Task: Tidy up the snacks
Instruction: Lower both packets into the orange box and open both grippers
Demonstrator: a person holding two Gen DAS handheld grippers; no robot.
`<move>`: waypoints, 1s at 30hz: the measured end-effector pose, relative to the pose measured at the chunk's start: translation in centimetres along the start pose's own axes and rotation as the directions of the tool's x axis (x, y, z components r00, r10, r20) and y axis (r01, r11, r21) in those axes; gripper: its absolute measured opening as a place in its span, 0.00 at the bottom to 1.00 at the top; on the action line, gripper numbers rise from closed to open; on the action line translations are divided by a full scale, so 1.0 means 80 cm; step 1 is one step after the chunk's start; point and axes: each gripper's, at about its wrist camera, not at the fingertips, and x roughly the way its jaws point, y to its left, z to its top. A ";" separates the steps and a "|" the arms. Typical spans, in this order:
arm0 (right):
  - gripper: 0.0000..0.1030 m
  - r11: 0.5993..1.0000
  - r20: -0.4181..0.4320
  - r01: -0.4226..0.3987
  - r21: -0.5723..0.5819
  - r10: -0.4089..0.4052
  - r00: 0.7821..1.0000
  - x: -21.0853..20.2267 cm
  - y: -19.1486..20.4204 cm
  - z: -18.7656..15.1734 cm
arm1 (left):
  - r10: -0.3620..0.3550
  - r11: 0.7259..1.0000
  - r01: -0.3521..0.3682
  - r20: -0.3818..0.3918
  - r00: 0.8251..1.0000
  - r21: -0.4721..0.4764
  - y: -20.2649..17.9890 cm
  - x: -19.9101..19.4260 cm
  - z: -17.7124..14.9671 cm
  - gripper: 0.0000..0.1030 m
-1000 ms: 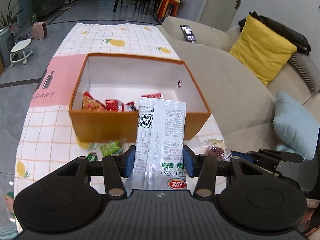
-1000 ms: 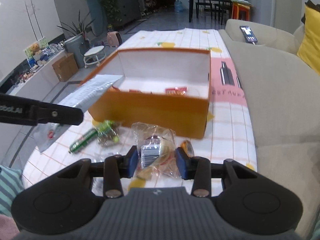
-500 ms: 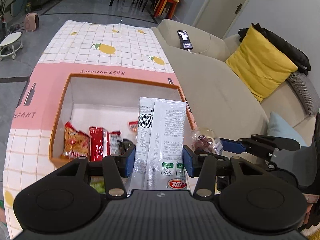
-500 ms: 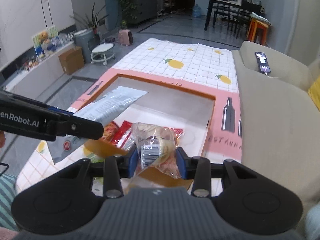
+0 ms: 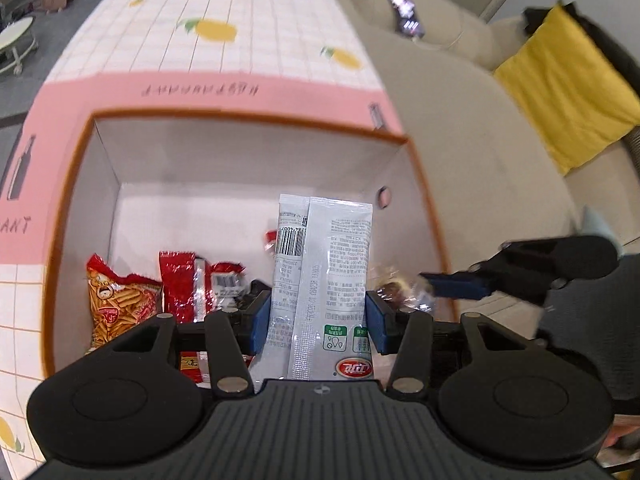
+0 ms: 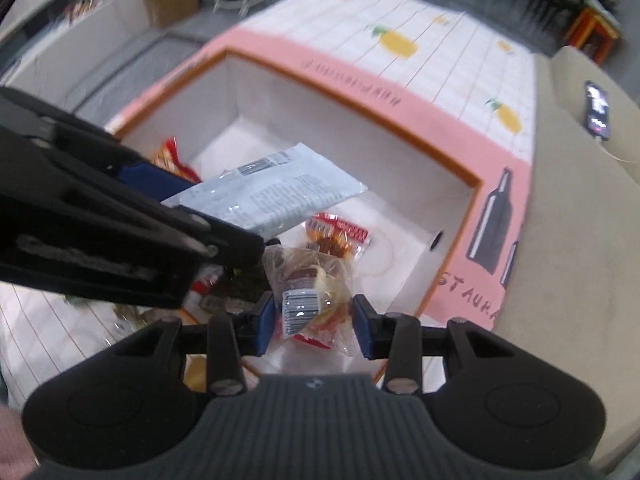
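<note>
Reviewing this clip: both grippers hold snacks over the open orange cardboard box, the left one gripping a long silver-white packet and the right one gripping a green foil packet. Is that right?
Not quite. The right gripper grips a clear plastic snack bag with a barcode label, not a green foil packet; the right wrist view shows it. The rest holds: the left gripper grips the long silver-white packet, both over the open orange cardboard box.

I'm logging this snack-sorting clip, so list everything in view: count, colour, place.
Box: one, orange outside, white inside, on tablecloth.
Tablecloth: one, white-pink with lemons.
White packet: one, in left jaws, over box.
Clear-wrapped snack: one, in right jaws, over box.
Red and orange snack bags: several, on box floor.
Sofa: one, beige, beside table.
Yellow cushion: one, on sofa.
Phone: one, on sofa.
Left gripper: black, blue pads.
Right gripper: same.
</note>
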 end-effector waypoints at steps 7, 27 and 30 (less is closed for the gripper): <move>0.38 0.986 -0.140 -0.035 -0.163 0.012 0.990 0.046 0.002 0.008 | 0.009 1.000 -0.011 -0.086 0.996 -0.026 0.018 0.048 0.002 0.53; 0.49 0.973 -0.281 -0.064 -0.223 -0.002 0.960 0.074 -0.004 0.023 | -0.039 0.999 0.035 -0.148 0.988 -0.033 0.022 0.086 0.001 0.55; 0.50 0.976 -0.276 -0.065 -0.210 0.005 0.961 0.067 -0.003 0.022 | -0.036 0.999 0.033 -0.134 0.990 -0.027 0.017 0.083 0.003 0.60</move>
